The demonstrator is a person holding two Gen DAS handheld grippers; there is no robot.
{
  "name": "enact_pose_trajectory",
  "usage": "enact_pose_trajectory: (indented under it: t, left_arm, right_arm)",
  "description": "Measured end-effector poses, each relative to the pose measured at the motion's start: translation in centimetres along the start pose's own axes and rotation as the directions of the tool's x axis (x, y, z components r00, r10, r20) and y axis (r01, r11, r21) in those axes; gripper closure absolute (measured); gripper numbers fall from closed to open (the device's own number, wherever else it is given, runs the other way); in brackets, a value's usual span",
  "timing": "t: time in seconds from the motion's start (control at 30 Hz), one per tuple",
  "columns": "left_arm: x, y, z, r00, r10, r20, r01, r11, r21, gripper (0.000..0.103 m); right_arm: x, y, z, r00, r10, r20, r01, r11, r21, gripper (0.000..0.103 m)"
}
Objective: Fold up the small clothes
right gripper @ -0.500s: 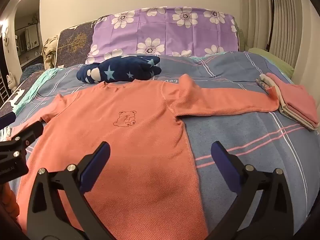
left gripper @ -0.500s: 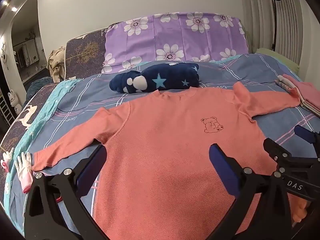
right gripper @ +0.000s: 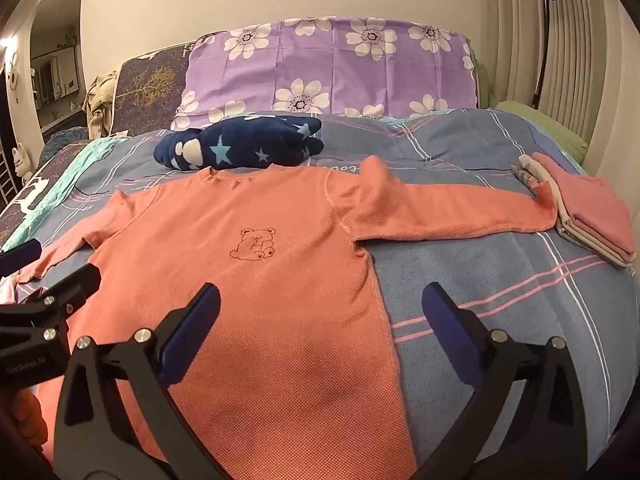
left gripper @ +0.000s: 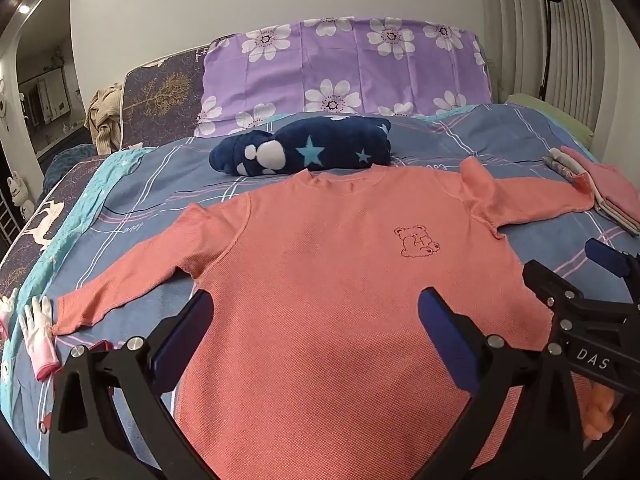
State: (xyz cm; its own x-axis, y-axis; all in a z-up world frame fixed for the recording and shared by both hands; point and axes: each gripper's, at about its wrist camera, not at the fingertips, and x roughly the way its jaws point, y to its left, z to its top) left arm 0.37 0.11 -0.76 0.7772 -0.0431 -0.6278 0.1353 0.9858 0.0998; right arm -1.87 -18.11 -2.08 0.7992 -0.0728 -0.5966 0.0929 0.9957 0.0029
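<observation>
We see the salmon-pink long-sleeved knit shirt (left gripper: 340,280) lying flat on the blue checked bedcover (right gripper: 500,280), collar toward the top of the frame, sleeves stretched left and right. Both our left gripper (left gripper: 316,336) and right gripper (right gripper: 320,320) hang over its lower part, fingers wide apart, holding nothing. The right one is nearer the right sleeve, whose cuff touches the stack of folded pink cloths (right gripper: 588,208). A dark blue starred plush (left gripper: 308,152) lies just beyond the collar.
</observation>
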Motion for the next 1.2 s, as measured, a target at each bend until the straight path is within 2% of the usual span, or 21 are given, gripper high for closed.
enact_pose_trajectory:
  t: [0.27, 0.53, 0.77, 1.07, 1.2]
  left_arm:
    - [0.22, -0.33, -0.25, 0.999, -0.032, -0.002, 0.032, 0.999, 0.007, 0.001]
    - [0.23, -0.36, -0.24, 0.999, -0.048, -0.004, 0.048, 0.999, 0.001, 0.001]
    - [-0.03, -0.07, -0.26, 0.994, -0.109, -0.003, 0.109, 0.994, -0.026, 0.001]
    - [0.23, -0.27, -0.52, 0.992, -0.125, -0.017, 0.125, 0.992, -0.031, 0.001]
    - [0.21, -0.31, -0.76, 0.994, -0.109, -0.017, 0.109, 0.994, -0.029, 0.001]
  right_arm:
    - [0.24, -0.45, 0.89, 1.000, -0.016, -0.016, 0.017, 1.000, 0.025, 0.002]
    - [-0.14, -0.23, 1.01, 1.000, -0.009, 0.006, 0.009, 1.000, 0.009, 0.002]
    - [-0.38, -0.39, 0.99, 1.000, -0.004, 0.012, 0.003, 1.000, 0.009, 0.002]
    - [-0.15, -0.55, 0.76, 1.000, -0.018, -0.002, 0.018, 1.000, 0.021, 0.002]
    - [-0.21, -0.78, 0.71, 1.000, -0.026, -0.005, 0.026, 0.999, 0.032, 0.002]
